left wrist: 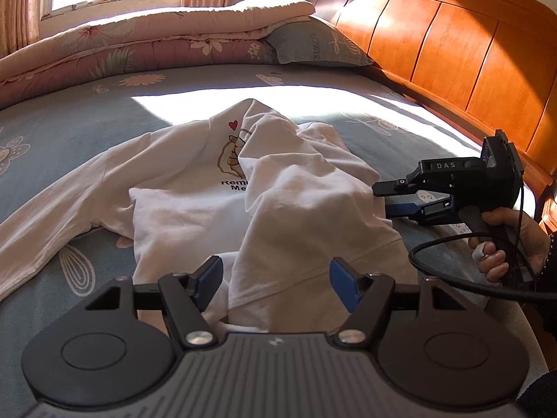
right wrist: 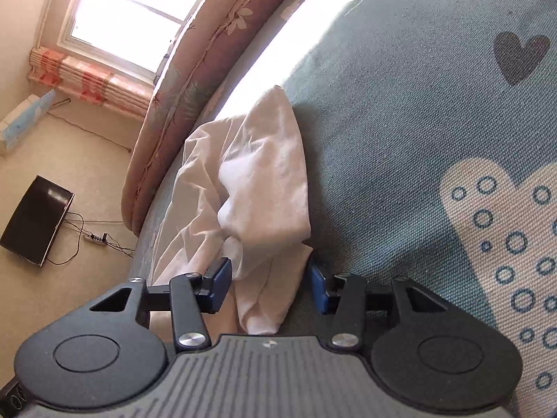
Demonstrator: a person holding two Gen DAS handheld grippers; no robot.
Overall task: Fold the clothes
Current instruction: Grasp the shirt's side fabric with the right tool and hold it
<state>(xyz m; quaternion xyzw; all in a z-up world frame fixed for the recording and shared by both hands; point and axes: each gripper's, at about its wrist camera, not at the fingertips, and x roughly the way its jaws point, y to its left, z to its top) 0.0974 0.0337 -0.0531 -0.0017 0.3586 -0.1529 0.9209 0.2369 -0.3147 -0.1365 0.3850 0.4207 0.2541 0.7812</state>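
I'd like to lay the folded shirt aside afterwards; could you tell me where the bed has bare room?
Bare blue bedsheet lies between the white shirt and the folded quilt, and between shirt and headboard. Crowded: the near edge, where both grippers work.

We can read three pieces of text, all in the left wrist view. The white shirt [left wrist: 195, 205] lying on the bed has a cartoon print topped by a small red heart, and under it black letters that read "Rem" and "Me"; a fold of cloth covers the rest of both words. The black body of the right gripper [left wrist: 386, 196] carries the letters "DAS" in pale print. The grey-blue pillow [left wrist: 313, 47] by the headboard shows "FLOWER" running along its cover. We find no readable text in the right wrist view.
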